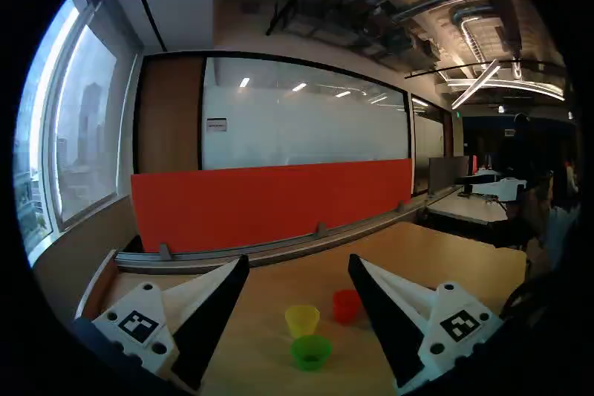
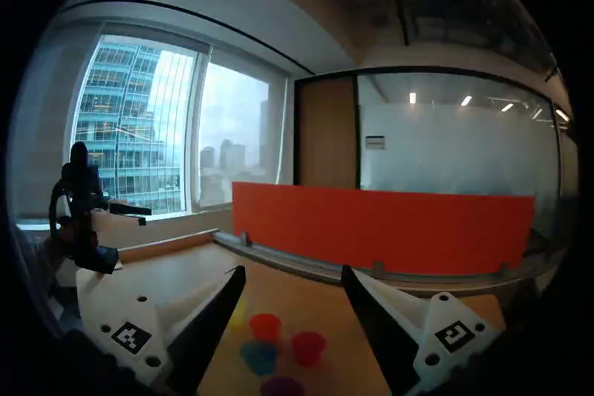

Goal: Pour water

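Two grippers spread wide, empty: left gripper (image 1: 298, 258), right gripper (image 2: 293, 270) | step: reach, nothing grasped yet | cups low ahead on desk (image 1: 445, 247): yellow cup (image 1: 302, 319), red cup (image 1: 346, 305), green cup (image 1: 310, 352) | next: drop onto one cup; which holds water, can't tell | pose: both level, above desk, facing orange divider (image 1: 275, 203)

Daylight from tall windows (image 2: 141, 136), strip lights (image 1: 475, 84) glowing overhead, shadowy far office, fisheye bending at edges
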